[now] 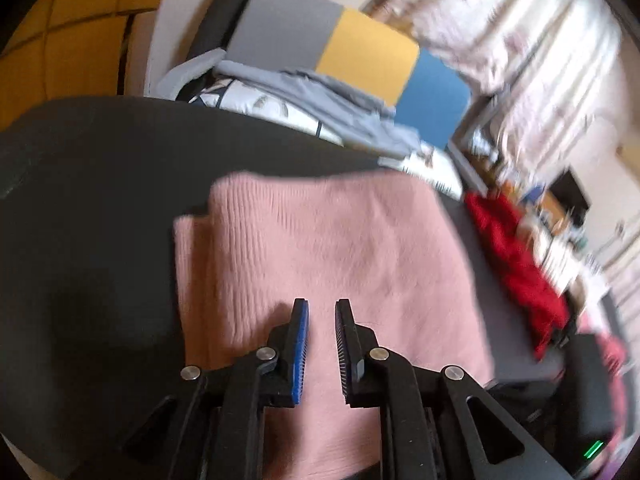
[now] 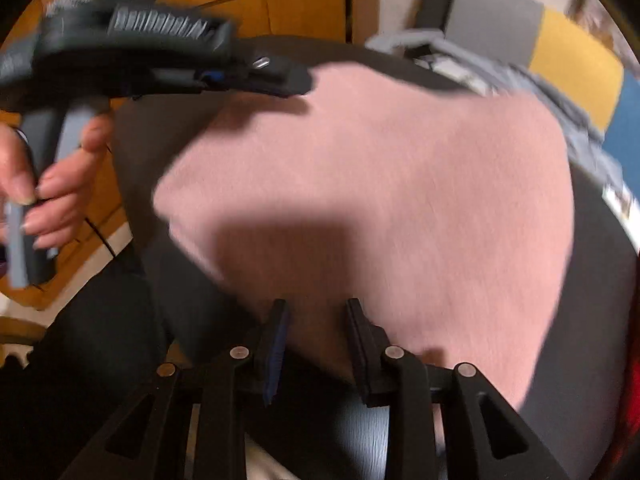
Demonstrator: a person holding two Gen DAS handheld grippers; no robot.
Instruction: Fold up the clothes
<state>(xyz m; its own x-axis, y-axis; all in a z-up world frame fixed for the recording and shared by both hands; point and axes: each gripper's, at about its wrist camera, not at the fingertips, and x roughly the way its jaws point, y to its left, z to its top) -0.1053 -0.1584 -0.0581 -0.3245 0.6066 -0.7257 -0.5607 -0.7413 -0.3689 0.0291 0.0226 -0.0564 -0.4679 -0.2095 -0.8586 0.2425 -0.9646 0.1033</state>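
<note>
My left gripper (image 1: pixel 321 308) hangs over the folded pink sweater (image 1: pixel 320 240) on the dark table (image 1: pixel 92 200) — fingers parted, holding nothing. My right gripper (image 2: pixel 316 308) hovers at the sweater's near edge — also released, empty.

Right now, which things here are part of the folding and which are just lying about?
Part of the job:
pink knit garment
left gripper, open
right gripper, open

Lying about:
red garment
grey-blue clothes pile
grey, yellow and blue cushion
</note>
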